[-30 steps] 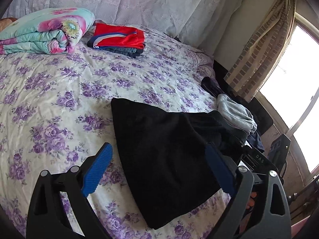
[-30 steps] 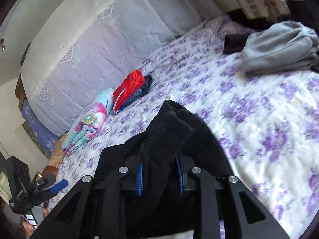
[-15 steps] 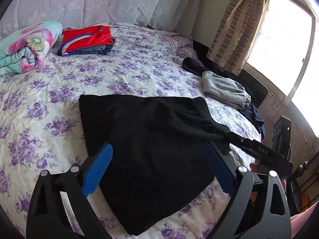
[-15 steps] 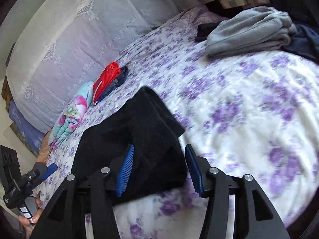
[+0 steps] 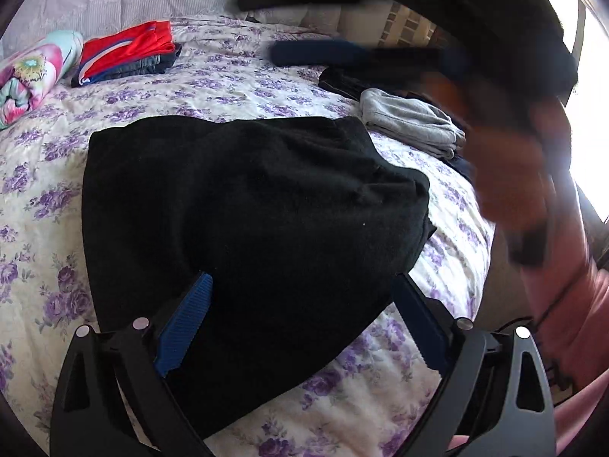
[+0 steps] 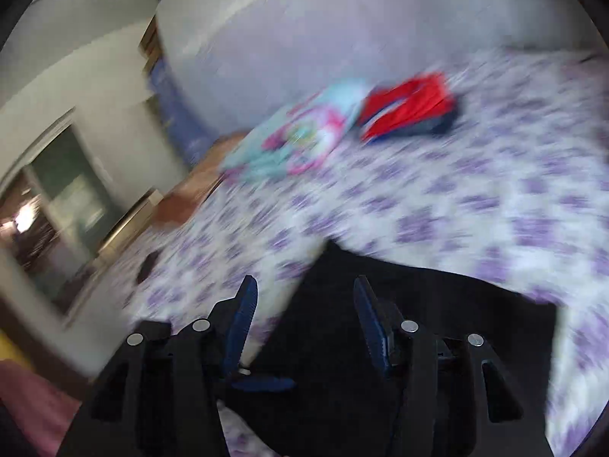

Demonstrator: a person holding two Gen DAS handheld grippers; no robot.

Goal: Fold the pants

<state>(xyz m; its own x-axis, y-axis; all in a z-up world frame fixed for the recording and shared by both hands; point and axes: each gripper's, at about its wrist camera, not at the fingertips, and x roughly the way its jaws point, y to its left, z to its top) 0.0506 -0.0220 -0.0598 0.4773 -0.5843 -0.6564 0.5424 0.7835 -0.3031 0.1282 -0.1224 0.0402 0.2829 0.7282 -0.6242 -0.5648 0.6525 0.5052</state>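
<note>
On the bed [image 5: 380, 392], spread flat over the purple-flowered cover, lie the folded black pants [image 5: 243, 221]. My left hand-held gripper [image 5: 300, 323] hovers over their near edge, fingers wide apart. My right hand-held gripper [image 6: 304, 323], blurred, is parted and empty above them.

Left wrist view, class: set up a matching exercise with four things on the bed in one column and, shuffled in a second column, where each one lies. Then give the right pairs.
Things:
1. black pants
2. grey folded garment
3. red folded clothes
4. floral rolled blanket

Places:
A. far left edge of the view
B. spread in the middle, between the open fingers of the left gripper
C. right of the pants, near the bed's edge
D. far side of the bed, beside the blanket

Pairs: 1-B, 2-C, 3-D, 4-A
</note>
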